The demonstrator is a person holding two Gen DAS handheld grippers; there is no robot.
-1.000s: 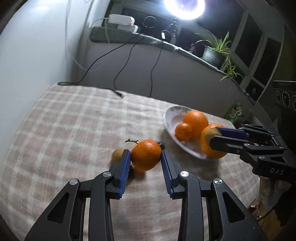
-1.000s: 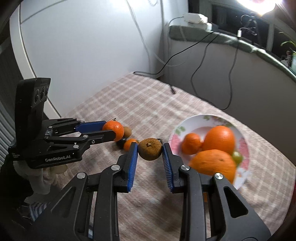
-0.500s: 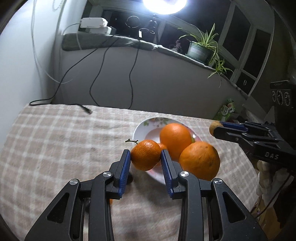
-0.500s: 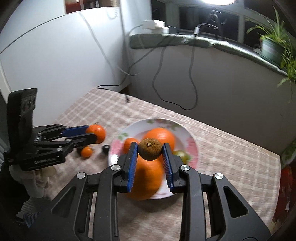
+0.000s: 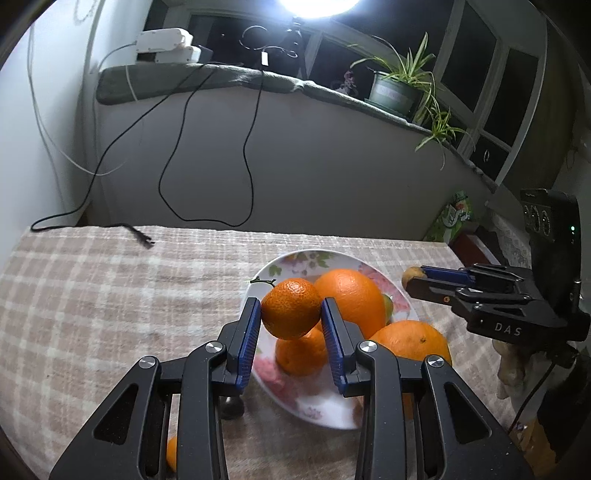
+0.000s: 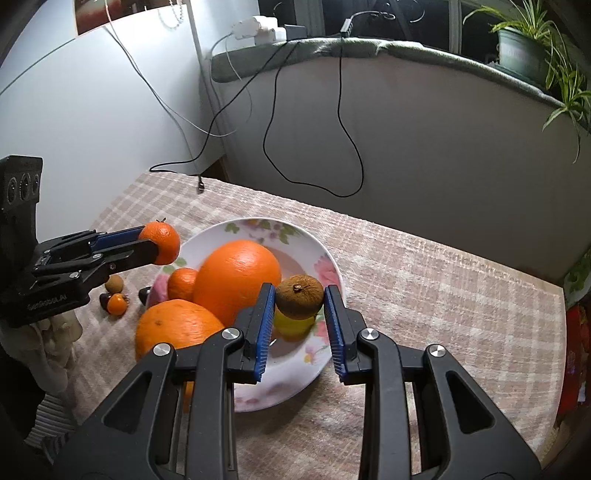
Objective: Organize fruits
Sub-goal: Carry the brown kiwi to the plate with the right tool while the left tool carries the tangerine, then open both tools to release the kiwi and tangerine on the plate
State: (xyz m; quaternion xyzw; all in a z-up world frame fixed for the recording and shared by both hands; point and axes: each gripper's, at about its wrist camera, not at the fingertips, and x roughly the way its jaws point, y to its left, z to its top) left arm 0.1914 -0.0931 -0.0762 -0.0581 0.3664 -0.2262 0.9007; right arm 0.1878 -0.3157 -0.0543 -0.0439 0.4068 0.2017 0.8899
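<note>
Both fruits have been carried over the floral plate (image 6: 325, 258): a tangerine (image 5: 291, 308) clamped by the left gripper (image 5: 291, 325), a brown kiwi (image 6: 299, 296) by the right gripper (image 6: 299, 317).

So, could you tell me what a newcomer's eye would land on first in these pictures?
Probably the floral plate at the table's centre, piled with big oranges. Above it, the left gripper pinches a small mandarin, and the right gripper clamps a brown fruit. A glaring lamp tops the window.
</note>
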